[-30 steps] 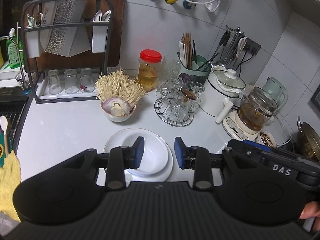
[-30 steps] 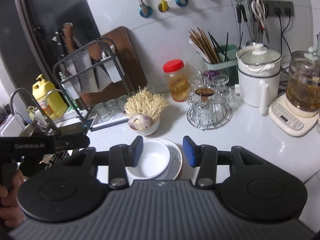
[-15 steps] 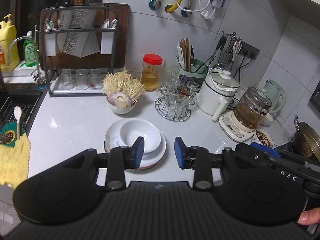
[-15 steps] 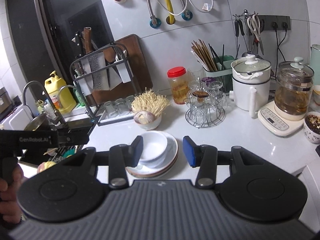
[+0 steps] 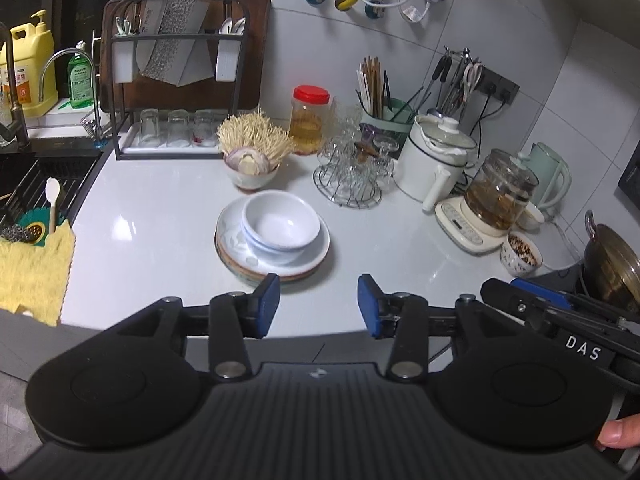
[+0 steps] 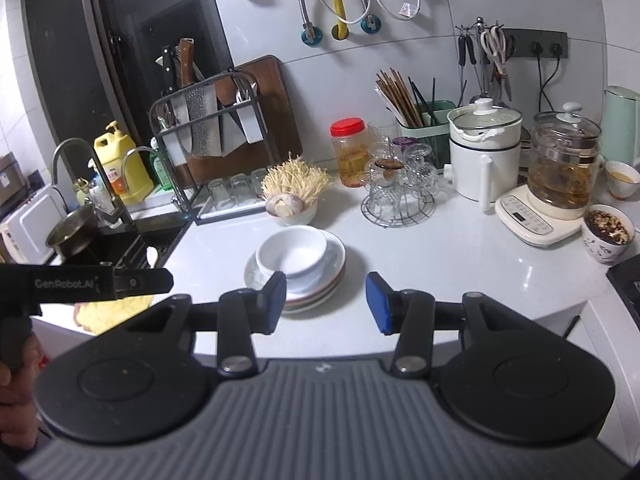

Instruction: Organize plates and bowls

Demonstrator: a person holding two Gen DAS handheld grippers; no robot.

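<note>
A stack of white bowls (image 5: 280, 230) sits on a stack of plates (image 5: 316, 258) in the middle of the white counter; the bowls (image 6: 291, 258) and plates (image 6: 334, 270) also show in the right wrist view. My left gripper (image 5: 318, 306) is open and empty, held back above the counter's front edge, nearer than the plates. My right gripper (image 6: 326, 302) is open and empty, also back from the stack. Each gripper's body shows at the edge of the other's view.
A bowl of enoki mushrooms (image 5: 250, 160) stands just behind the stack. A glass rack (image 5: 350, 172), red-lidded jar (image 5: 310, 120), white pot (image 5: 438, 160), glass kettle (image 5: 500, 196) and a filled cup (image 5: 520, 254) stand to the right. The sink (image 5: 36, 184) and yellow cloth (image 5: 32, 268) lie left.
Both grippers have pulled back and up from the stack, which now looks smaller and farther. Both stay open and empty. The bowls and plates have not moved.
</note>
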